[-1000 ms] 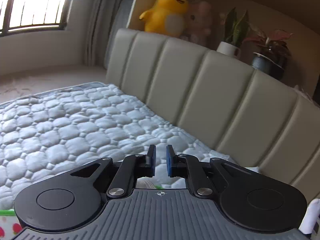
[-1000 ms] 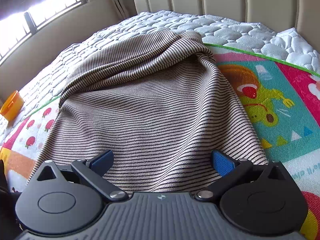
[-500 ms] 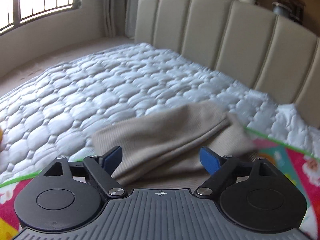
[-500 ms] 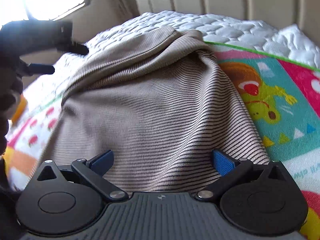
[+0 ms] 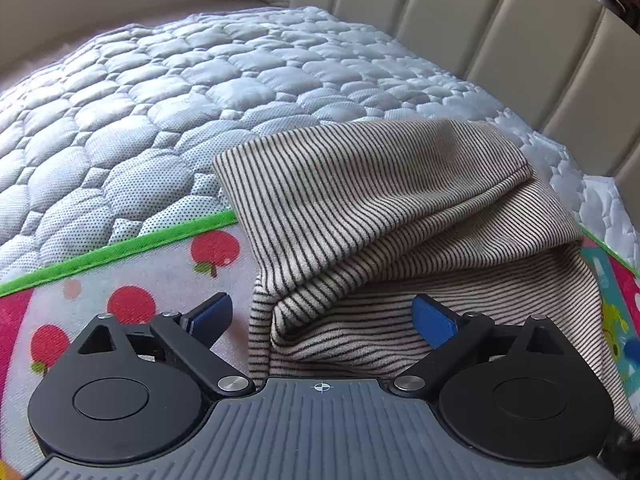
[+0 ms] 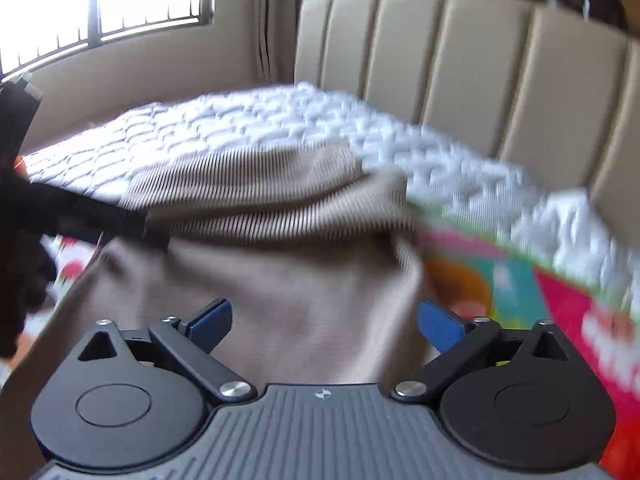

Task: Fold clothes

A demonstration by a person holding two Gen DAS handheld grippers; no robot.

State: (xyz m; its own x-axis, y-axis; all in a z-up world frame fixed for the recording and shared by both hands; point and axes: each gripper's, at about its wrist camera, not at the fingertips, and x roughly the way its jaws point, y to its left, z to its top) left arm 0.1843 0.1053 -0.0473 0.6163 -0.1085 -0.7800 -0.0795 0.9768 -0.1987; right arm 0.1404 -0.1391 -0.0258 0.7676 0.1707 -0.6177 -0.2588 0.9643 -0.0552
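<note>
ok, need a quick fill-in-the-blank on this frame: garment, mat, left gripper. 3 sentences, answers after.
1. The garment is beige with thin dark ____.
2. It lies partly on a play mat whose border is ____.
3. The left gripper has its jaws opening, and its blue pads do ____ press on the fabric between them.

Missing words: stripes; green; not

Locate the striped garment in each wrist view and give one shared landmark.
Left wrist: striped garment centre to right, folded, ahead of the jaws.
Right wrist: striped garment centre, blurred, ahead of the jaws.
Shared landmark: beige padded headboard behind the white quilted mattress.
</note>
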